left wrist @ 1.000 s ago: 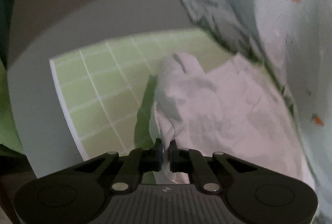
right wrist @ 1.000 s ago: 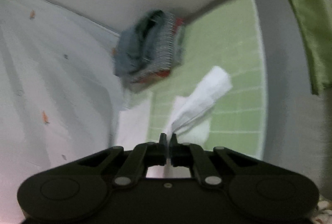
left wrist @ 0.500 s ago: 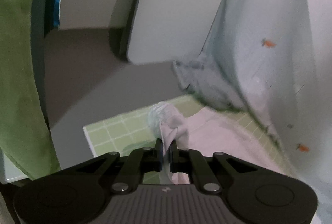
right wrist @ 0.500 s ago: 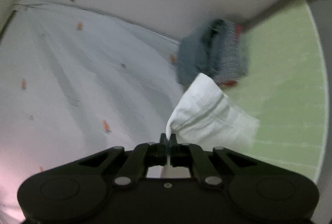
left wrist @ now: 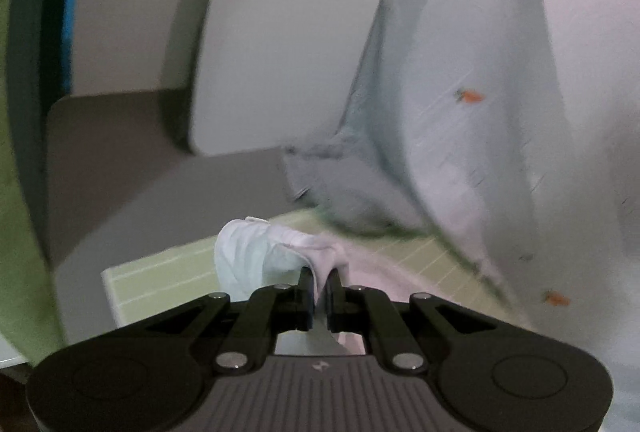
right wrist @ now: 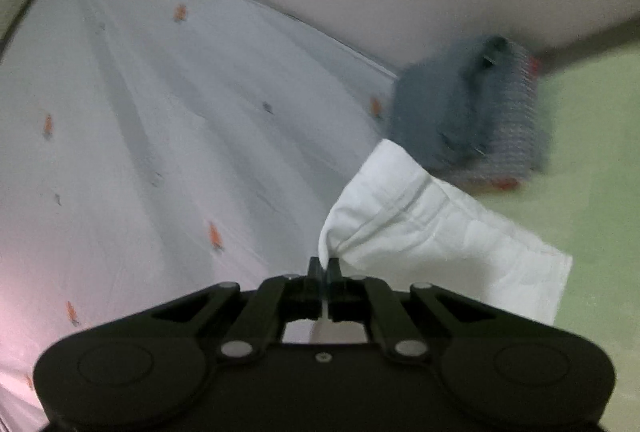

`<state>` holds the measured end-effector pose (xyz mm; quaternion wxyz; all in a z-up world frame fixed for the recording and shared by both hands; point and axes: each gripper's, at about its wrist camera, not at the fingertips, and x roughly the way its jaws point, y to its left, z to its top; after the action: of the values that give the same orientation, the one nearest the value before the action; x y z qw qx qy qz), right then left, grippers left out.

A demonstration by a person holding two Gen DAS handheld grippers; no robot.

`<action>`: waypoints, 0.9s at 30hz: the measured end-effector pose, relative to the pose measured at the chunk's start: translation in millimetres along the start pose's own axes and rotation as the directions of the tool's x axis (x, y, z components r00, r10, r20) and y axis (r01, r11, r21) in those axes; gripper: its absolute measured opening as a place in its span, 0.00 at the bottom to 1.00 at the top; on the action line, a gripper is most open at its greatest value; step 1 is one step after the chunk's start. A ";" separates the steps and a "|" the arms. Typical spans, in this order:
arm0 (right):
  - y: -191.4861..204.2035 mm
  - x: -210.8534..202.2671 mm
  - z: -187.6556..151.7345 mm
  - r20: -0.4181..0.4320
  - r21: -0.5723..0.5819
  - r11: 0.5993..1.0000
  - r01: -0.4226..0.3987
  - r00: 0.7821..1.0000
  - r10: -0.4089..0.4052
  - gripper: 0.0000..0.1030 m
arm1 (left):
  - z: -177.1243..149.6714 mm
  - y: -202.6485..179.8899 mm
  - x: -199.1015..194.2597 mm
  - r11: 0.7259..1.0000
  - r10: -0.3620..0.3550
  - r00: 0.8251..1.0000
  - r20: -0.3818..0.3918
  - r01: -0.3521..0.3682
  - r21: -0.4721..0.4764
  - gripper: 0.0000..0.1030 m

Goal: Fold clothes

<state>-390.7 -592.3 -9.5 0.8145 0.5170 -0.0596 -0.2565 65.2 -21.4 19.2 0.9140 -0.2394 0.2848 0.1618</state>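
Right wrist: white garment [right wrist: 436, 228] in tongs [right wrist: 324, 266]

No text, label, brand name or number can be read in either view; only a small unreadable mark sits on the left tool [left wrist: 319, 286] body.

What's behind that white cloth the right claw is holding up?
Behind the white cloth sits a pile of grey and striped clothes on the green checked mat. The cloth covers the pile's near lower corner, and blur hides the details.
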 end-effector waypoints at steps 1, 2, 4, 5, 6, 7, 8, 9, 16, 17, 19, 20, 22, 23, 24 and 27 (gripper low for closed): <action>6.2 6.8 4.9 0.009 -0.022 1.000 -0.010 1.000 0.011 0.02 | 1.1 -7.0 2.6 1.000 -0.005 1.000 0.013 0.004 0.010 0.07; 8.5 16.9 4.8 0.006 -0.040 0.999 -0.005 1.000 0.006 0.02 | 1.2 -13.7 6.0 1.000 -0.005 1.000 0.024 0.005 0.020 0.07; 13.0 37.0 4.5 0.001 -0.074 0.997 0.005 1.000 -0.005 0.02 | -4.1 -24.8 20.3 0.999 0.019 1.000 0.015 -0.020 0.027 0.07; 15.2 47.3 4.1 -0.002 -0.090 0.996 0.011 1.000 -0.011 0.02 | -8.3 -30.3 28.0 0.999 0.032 0.999 0.006 -0.033 0.035 0.07; 15.4 61.0 0.6 -0.013 -0.092 0.995 0.030 0.999 -0.031 0.02 | -13.1 -35.9 35.7 0.998 0.044 0.999 -0.004 -0.044 0.046 0.07; 15.7 75.0 -2.8 -0.023 -0.094 0.994 0.048 0.998 -0.051 0.02 | -16.8 -42.8 41.4 0.996 0.053 0.999 -0.003 -0.052 0.071 0.07; 17.1 90.7 -5.2 -0.038 -0.094 0.994 0.060 0.997 -0.064 0.02 | -20.0 -50.3 46.1 0.993 0.059 0.998 0.002 -0.059 0.103 0.07; 19.4 103.9 -7.6 -0.051 -0.102 0.993 0.064 0.996 -0.069 0.02 | -21.4 -59.1 52.2 0.988 0.061 0.998 0.009 -0.062 0.140 0.07; 54.8 263.9 -11.2 -0.152 -0.216 0.975 0.053 0.984 -0.088 0.02 | -0.7 -113.4 135.3 0.989 0.032 0.999 0.016 -0.034 0.144 0.07; 59.5 301.2 -16.9 -0.182 -0.250 0.967 0.045 0.979 -0.092 0.02 | 0.7 -124.5 152.3 0.987 0.025 1.000 0.019 -0.028 0.158 0.07; 66.4 368.6 -29.7 -0.247 -0.324 0.945 0.029 0.962 -0.114 0.03 | -0.8 -144.4 187.5 0.982 0.079 0.997 0.003 -0.079 0.171 0.13; 66.9 397.2 -40.1 -0.278 -0.375 0.925 0.056 0.946 -0.170 0.08 | -1.9 -154.1 205.3 0.978 0.113 0.994 -0.008 -0.110 0.176 0.18; 61.5 430.0 -57.4 -0.320 -0.421 0.903 0.084 0.918 -0.234 0.12 | -4.4 -165.3 223.7 0.984 0.117 0.992 -0.043 -0.110 0.141 0.32; 56.1 436.0 -64.7 -0.336 -0.420 0.903 0.089 0.909 -0.246 0.13 | -7.6 -168.4 223.9 0.988 0.091 0.995 -0.045 -0.084 0.132 0.46; 50.4 440.7 -71.8 -0.349 -0.420 0.903 0.096 0.901 -0.258 0.36 | -13.2 -170.8 221.1 0.986 0.076 0.996 -0.042 -0.069 0.150 0.54; 21.2 400.5 -81.1 -0.270 -0.419 0.888 0.188 0.908 -0.320 0.98 | -33.8 -176.7 211.4 0.970 0.067 0.996 -0.050 -0.053 0.239 0.72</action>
<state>-8.8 -711.4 -95.5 0.8566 0.3864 0.1986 -0.2782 292.6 -152.9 -70.7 0.9221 -0.1242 0.3356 0.1471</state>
